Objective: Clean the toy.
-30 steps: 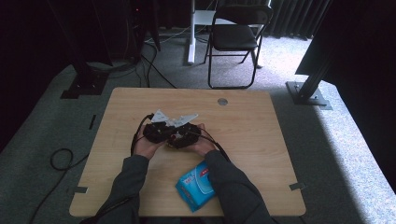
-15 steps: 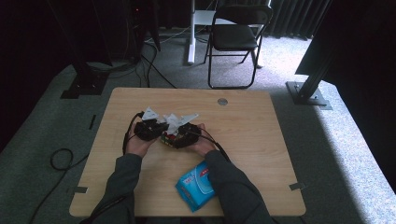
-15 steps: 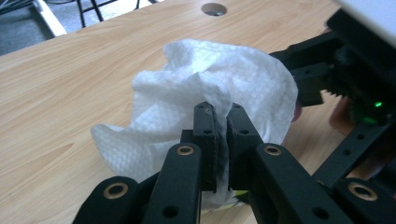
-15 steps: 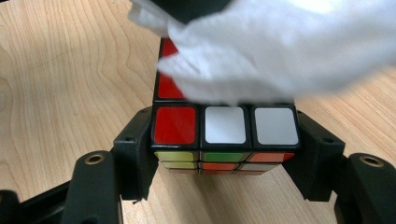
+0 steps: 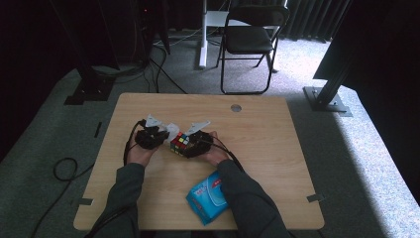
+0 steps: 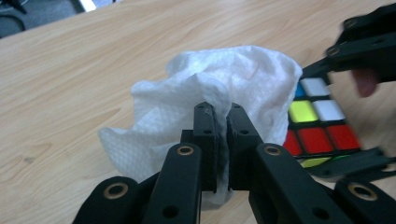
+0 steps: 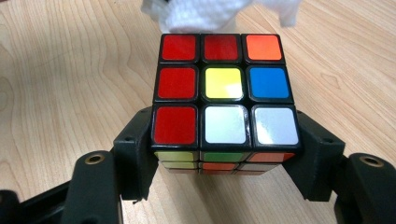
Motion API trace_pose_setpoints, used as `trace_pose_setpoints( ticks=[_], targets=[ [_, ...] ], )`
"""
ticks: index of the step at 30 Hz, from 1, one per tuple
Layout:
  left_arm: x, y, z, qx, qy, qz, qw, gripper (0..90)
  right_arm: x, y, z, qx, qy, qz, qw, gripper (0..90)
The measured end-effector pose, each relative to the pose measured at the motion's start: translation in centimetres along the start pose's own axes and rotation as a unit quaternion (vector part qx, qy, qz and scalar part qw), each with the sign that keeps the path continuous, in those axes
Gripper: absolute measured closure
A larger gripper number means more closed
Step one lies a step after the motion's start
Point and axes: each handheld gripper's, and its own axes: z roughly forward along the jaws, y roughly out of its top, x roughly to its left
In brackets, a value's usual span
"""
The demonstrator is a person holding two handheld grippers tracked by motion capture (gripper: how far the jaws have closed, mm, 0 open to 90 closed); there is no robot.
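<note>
1. Left tongs (image 6: 217,109): jaws are closed on a white wipe (image 6: 219,79); a fold of it is pinched between the 2 tips, and the rest is bunched up beyond them, above the tabletop (image 6: 70,70).
2. Right tongs (image 7: 224,154): jaws are clamped on a colour cube (image 7: 223,100), 1 jaw on each side of its lowest layer as seen in the right gripper view. The face toward that camera shows 4 red stickers, 1 dark red, 1 orange, 1 yellow at centre, 1 blue and 2 white.
3. In the high view the cube (image 5: 181,143) is seen around the middle of the tabletop (image 5: 277,148), between both hands, held in the right tongs (image 5: 190,148).
4. In the same view the wipe (image 5: 172,130) is seen in the left tongs (image 5: 161,136), just left of the cube; whether wipe and cube touch cannot be told from there.
5. In the right gripper view the wipe (image 7: 205,11) is seen at the cube's far edge, close to or touching it.
6. A blue wipe packet (image 5: 208,197) is lying flat near the tabletop's front edge, beside the right forearm, well apart from the cube.
7. A folding chair (image 5: 250,39) is standing on the carpet beyond the tabletop.
</note>
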Motion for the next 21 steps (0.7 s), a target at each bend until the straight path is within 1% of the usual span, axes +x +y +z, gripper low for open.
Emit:
trace_pose_setpoints(
  ticks=[2, 4, 5, 8, 11, 14, 18, 21],
  targets=[
    [0.0, -0.1, 0.3, 0.006, -0.001, 0.000, 1.0000, 85.1, 0.0, 0.0, 0.0, 0.000, 0.000, 0.000, 1.0000, 34.2],
    [0.0, -0.1, 0.4, 0.006, -0.003, -0.002, 1.0000, 85.1, 0.1, 0.0, 0.0, 0.002, 0.002, -0.002, 1.0000, 34.2],
    [-0.1, -0.1, 0.5, 0.006, -0.007, -0.001, 1.0000, 85.1, 0.1, 0.0, 0.1, 0.002, 0.002, -0.003, 1.0000, 34.2],
    [-0.3, 0.1, 0.6, 0.005, -0.011, 0.000, 0.9999, 85.1, 0.1, 0.0, 0.1, 0.002, 0.005, -0.004, 1.0000, 34.2],
    [-0.5, 0.6, 0.7, -0.004, -0.022, -0.001, 0.9998, 85.1, 0.1, 0.0, 0.1, 0.002, 0.011, -0.005, 0.9999, 34.2],
    [-0.7, 1.0, 0.7, -0.007, -0.022, 0.002, 0.9997, 85.0, 0.1, 0.0, 0.1, 0.002, 0.013, -0.007, 0.9999, 34.2],
    [-0.5, 1.1, 0.9, -0.006, -0.023, -0.002, 0.9997, 85.1, 0.2, 0.0, 0.1, 0.002, 0.018, -0.010, 0.9998, 34.2],
    [-0.5, 0.9, 1.3, 0.002, -0.020, -0.001, 0.9998, 85.1, 0.3, 0.0, 0.1, 0.002, 0.020, -0.010, 0.9997, 34.2]
  ],
)
